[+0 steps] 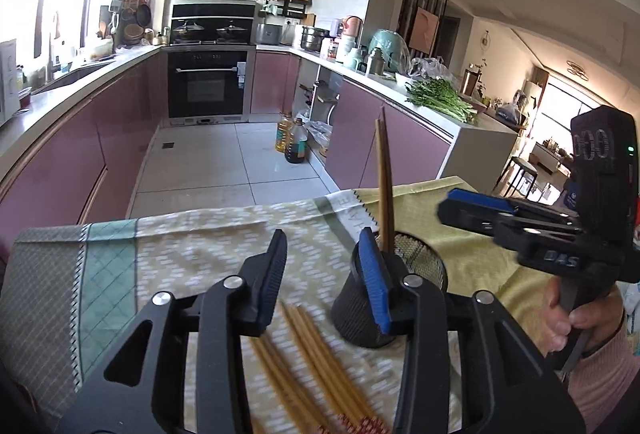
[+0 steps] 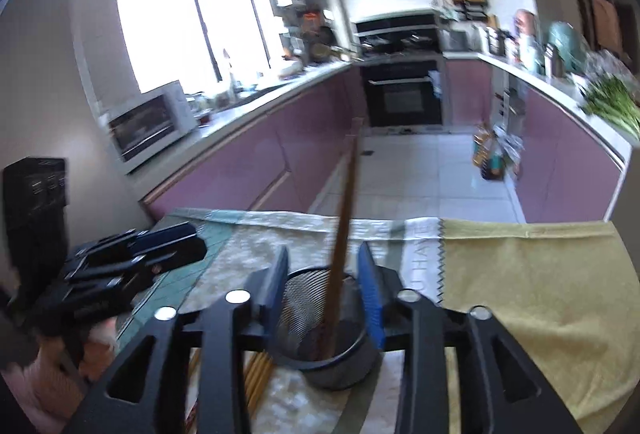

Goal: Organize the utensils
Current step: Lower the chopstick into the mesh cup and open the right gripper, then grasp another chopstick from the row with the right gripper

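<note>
U-shaped kitchen, mauve cabinets [image 1: 120, 121], white floor tiles [image 1: 208, 161] (window [image 2: 184, 13] sunlit), black oven [image 1: 207, 83].

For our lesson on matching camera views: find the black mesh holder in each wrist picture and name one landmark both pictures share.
Left wrist view: the black mesh holder stands lower centre-right, partly behind the left gripper's blue-padded finger, with upright chopsticks in it.
Right wrist view: the holder sits bottom centre, between the open jaws of the right gripper.
Shared landmark: the black oven at the kitchen's far end.
</note>
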`<state>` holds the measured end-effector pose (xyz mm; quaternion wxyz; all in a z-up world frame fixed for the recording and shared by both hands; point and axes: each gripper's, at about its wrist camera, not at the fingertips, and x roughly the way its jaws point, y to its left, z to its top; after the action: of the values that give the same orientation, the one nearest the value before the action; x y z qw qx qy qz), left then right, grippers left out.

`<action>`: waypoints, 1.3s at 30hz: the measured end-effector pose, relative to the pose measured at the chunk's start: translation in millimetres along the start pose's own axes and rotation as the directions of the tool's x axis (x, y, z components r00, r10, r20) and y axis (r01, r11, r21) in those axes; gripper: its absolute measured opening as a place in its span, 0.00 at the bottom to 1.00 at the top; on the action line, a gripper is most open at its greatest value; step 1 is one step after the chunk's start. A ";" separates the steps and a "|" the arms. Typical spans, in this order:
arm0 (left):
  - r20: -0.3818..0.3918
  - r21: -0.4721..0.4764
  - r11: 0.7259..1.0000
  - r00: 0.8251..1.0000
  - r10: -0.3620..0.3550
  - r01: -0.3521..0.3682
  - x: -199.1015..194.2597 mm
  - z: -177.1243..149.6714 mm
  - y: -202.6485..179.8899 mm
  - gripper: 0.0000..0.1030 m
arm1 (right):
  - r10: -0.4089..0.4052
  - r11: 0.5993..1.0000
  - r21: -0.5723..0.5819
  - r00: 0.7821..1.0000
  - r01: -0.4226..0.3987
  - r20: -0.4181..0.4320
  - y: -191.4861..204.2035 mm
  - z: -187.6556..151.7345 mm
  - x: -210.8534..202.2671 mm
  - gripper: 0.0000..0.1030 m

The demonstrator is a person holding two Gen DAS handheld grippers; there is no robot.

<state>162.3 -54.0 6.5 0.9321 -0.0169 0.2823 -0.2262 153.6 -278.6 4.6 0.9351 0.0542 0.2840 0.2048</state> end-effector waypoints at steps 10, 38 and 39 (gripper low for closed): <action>-0.163 -0.013 0.995 0.982 0.092 -0.095 -18.8 -73.3 43.5 0.48 | 0.119 0.983 -0.114 0.977 -0.141 -0.175 51.4 -69.2 15.9 0.46; -0.338 -0.030 0.992 0.935 0.102 -0.119 14.4 -127.6 51.8 0.34 | -0.020 0.999 -0.050 0.945 0.004 -0.326 53.5 -116.0 75.8 0.26; -0.339 -0.028 0.992 0.935 0.105 -0.121 15.0 -127.3 51.5 0.33 | -0.022 0.999 -0.051 0.945 0.006 -0.327 53.5 -116.3 75.3 0.26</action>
<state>126.6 -2.0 -116.4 0.8809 0.0157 0.4433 -0.1650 127.2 -200.6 -119.0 0.8775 -0.0057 0.4305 0.2112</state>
